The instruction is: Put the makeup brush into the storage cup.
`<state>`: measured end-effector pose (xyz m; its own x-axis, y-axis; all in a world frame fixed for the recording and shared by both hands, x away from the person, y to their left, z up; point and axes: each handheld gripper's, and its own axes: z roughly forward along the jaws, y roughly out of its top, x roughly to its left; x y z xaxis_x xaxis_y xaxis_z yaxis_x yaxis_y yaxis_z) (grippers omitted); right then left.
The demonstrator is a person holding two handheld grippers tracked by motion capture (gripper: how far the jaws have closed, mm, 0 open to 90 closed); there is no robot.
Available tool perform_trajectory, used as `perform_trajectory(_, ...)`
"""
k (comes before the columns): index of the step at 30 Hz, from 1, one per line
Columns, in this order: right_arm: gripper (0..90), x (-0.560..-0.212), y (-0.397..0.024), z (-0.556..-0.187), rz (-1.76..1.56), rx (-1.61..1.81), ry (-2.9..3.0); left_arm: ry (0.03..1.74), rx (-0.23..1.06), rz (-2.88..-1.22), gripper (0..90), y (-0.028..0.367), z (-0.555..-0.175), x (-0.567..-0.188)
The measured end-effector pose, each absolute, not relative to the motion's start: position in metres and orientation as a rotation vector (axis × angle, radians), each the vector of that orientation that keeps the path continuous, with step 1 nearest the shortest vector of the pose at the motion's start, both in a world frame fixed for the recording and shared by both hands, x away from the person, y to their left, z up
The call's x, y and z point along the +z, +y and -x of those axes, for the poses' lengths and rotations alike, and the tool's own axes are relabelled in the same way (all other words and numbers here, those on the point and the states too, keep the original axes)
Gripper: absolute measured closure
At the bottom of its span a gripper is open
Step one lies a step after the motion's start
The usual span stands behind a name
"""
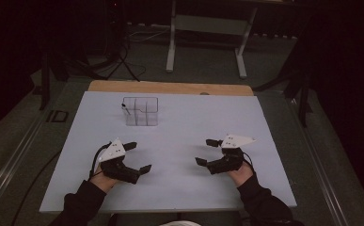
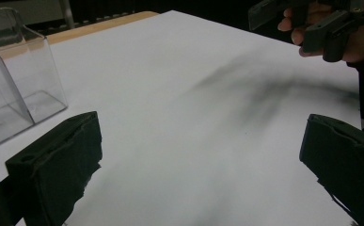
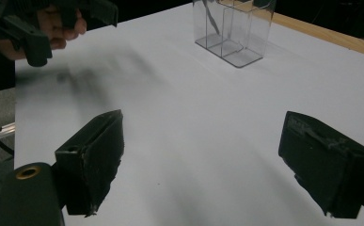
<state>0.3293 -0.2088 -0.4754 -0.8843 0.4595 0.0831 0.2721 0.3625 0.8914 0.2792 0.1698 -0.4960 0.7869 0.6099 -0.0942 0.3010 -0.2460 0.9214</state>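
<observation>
A clear plastic organiser (image 1: 140, 111) with several compartments stands on the white board (image 1: 179, 117) toward the back left; a thin dark pen-like item (image 1: 125, 109) leans in its left compartment. It also shows as the clear box (image 2: 10, 80) in the left gripper view and the clear box (image 3: 233, 28) in the right gripper view. My left gripper (image 1: 138, 157) rests at the front left, open and holding nothing (image 2: 203, 165). At the front right my right gripper (image 1: 207, 151) is open too, nothing between its jaws (image 3: 217, 160). The two grippers face each other across bare board.
The board lies on a wooden table whose far edge (image 1: 170, 87) shows behind it. Beyond stand a white metal frame (image 1: 208, 33) and dark tripod legs (image 1: 121, 56) on the floor. A metal rail (image 1: 10, 155) runs along the left.
</observation>
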Motion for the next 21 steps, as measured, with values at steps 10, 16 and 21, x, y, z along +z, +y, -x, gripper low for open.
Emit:
perform_trajectory(10,14.5,-0.4766,-0.2102,-0.3305,-0.664,1.536,2.437,0.702,0.388,-1.834,0.4,0.172,-0.275,-0.4995)
perform_trajectory(16,14.5,-0.4781,-0.2117,-0.3315,-0.671,1.535,2.436,0.722,0.384,-1.835,0.4,0.1732,-0.2765,-0.5027)
perform_trajectory(21,14.5,-0.4793,-0.2111,-0.3315,-0.668,1.528,2.443,0.725,0.385,-1.822,0.4,0.1718,-0.2764,-0.5028)
